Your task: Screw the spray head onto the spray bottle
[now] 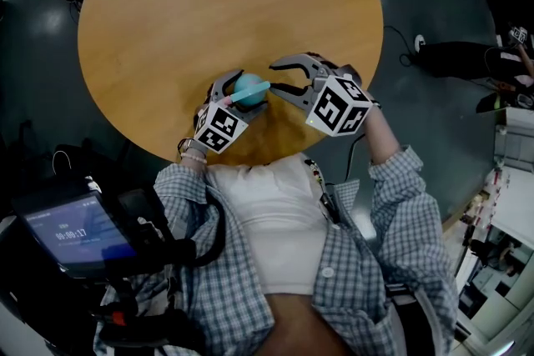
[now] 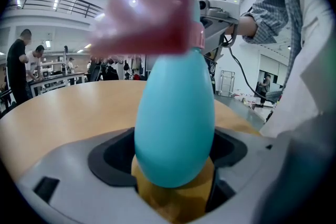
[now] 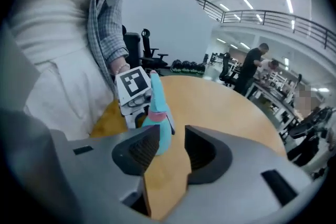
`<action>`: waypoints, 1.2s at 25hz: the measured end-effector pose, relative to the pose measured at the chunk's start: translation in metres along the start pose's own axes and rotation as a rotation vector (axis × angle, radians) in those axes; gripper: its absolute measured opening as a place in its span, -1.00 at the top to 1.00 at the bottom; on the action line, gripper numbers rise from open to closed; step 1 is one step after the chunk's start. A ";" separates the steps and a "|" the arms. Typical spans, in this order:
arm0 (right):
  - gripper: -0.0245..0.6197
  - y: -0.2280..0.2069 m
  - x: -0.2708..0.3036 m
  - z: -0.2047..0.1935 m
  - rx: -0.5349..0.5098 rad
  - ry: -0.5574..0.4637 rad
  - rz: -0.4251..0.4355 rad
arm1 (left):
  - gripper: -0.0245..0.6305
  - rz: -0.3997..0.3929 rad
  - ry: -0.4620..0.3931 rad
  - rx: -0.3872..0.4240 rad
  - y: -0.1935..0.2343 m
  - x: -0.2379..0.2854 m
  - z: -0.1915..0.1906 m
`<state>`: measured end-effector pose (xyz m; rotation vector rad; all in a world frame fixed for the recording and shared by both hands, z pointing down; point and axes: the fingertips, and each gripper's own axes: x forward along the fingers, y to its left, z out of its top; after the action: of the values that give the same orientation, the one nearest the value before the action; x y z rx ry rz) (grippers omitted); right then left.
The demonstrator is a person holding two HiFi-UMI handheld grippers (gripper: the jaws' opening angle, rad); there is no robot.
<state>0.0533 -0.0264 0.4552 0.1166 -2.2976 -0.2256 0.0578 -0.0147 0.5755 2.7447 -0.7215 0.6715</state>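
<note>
My left gripper [image 1: 244, 93] is shut on a teal egg-shaped spray bottle [image 1: 244, 82] near the front edge of the round wooden table [image 1: 209, 4]. In the left gripper view the bottle [image 2: 176, 123] fills the gap between the jaws, with the pink and teal spray head [image 2: 149, 18] sitting on its neck. In the head view the spray head [image 1: 253, 93] points toward my right gripper [image 1: 275, 77], whose jaws stand apart around its tip. In the right gripper view the spray head [image 3: 156, 99] rises just beyond the left jaw, and only table shows between the pads of my right gripper [image 3: 173, 149].
The table's front edge lies close to the person's body. A screen device [image 1: 71, 233] sits at lower left. Cables and bags lie on the floor [image 1: 450, 54] to the right. People stand at benches [image 3: 257, 68] far behind.
</note>
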 end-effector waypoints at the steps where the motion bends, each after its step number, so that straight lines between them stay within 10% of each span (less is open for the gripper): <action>1: 0.44 0.004 -0.003 0.002 0.011 -0.005 0.051 | -0.36 -0.001 0.000 0.001 0.000 -0.001 0.000; 15: 0.29 0.040 0.026 0.029 -0.767 0.226 0.485 | -0.36 -0.018 -0.001 0.007 0.001 -0.006 -0.003; 17: 0.50 0.040 0.027 0.025 -0.806 0.242 0.517 | -0.36 -0.017 -0.002 0.008 0.001 -0.005 -0.002; 23: 0.54 0.037 0.023 0.027 -0.548 0.159 0.453 | -0.36 -0.014 -0.001 0.007 0.000 -0.004 0.000; 30: 0.54 0.028 0.016 0.028 -0.052 -0.078 0.069 | -0.36 -0.013 0.001 0.006 -0.004 -0.002 0.002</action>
<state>0.0213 0.0017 0.4543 0.0019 -2.3664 -0.2584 0.0589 -0.0112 0.5728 2.7519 -0.7022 0.6740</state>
